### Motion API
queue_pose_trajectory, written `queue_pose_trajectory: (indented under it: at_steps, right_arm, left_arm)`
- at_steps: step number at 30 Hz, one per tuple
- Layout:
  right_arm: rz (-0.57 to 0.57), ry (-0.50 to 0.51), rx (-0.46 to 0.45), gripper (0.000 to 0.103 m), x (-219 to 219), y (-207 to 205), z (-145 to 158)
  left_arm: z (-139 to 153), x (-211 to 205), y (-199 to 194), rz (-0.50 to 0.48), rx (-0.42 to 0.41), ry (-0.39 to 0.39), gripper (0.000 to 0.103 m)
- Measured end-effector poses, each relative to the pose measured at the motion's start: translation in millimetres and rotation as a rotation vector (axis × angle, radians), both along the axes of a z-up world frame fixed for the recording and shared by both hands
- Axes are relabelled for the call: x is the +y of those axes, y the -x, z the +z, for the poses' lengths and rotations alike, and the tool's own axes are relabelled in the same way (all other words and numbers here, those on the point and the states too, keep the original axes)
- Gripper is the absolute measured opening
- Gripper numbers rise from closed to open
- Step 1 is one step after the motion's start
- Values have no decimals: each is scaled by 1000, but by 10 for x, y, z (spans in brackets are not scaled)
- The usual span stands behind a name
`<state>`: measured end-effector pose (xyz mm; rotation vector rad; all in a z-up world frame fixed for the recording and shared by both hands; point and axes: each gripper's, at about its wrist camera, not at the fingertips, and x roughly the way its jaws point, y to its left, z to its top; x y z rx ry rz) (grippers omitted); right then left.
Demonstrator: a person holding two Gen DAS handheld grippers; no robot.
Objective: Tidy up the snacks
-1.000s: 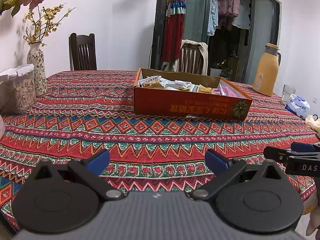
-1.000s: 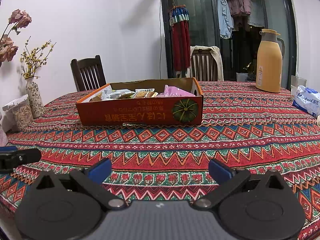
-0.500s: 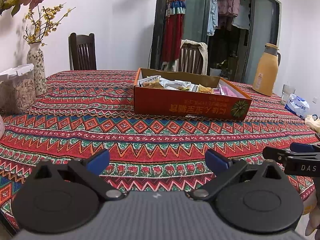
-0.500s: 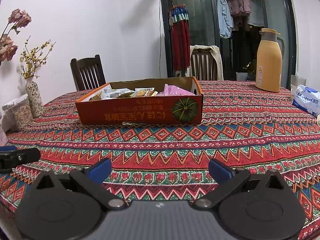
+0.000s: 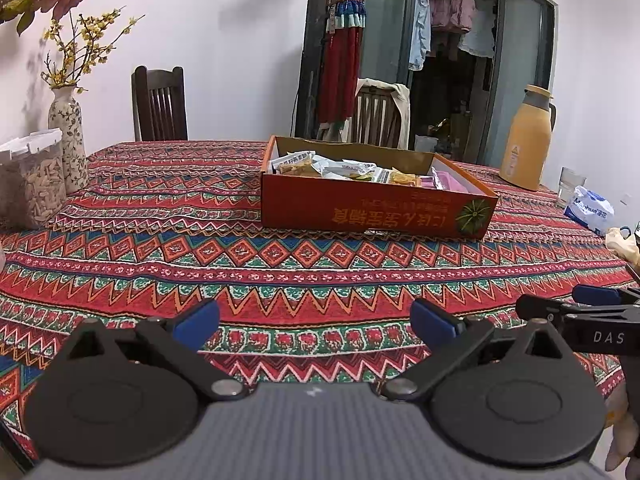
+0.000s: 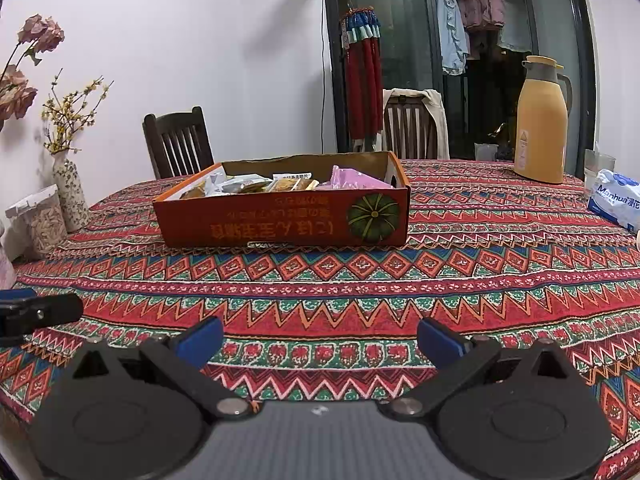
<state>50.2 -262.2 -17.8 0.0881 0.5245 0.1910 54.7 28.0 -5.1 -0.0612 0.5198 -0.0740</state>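
An orange cardboard box (image 5: 372,212) (image 6: 280,222) sits mid-table and holds several wrapped snacks (image 5: 344,170) (image 6: 256,184), with pink packets (image 6: 356,180) at its right end. My left gripper (image 5: 316,322) hovers open over the near tablecloth, well short of the box, with nothing between its blue pads. My right gripper (image 6: 320,338) is likewise open and empty near the front edge. Each gripper's tip shows at the edge of the other's view.
A patterned tablecloth (image 5: 200,240) covers the table. At the left stand a flower vase (image 5: 68,140) and a clear jar of seeds (image 5: 32,184). A yellow thermos (image 6: 540,120), a glass (image 6: 598,168) and a tissue pack (image 6: 616,200) are at the right. Chairs (image 5: 160,104) stand behind.
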Motion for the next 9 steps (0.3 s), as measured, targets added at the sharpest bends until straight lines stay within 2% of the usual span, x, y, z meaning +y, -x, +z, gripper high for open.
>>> queue_pose_trajectory:
  at_steps: [9]
  right_arm:
    - [0, 0, 4, 103, -8, -8, 12]
  left_arm:
    - [6, -20, -1, -10, -6, -6, 103]
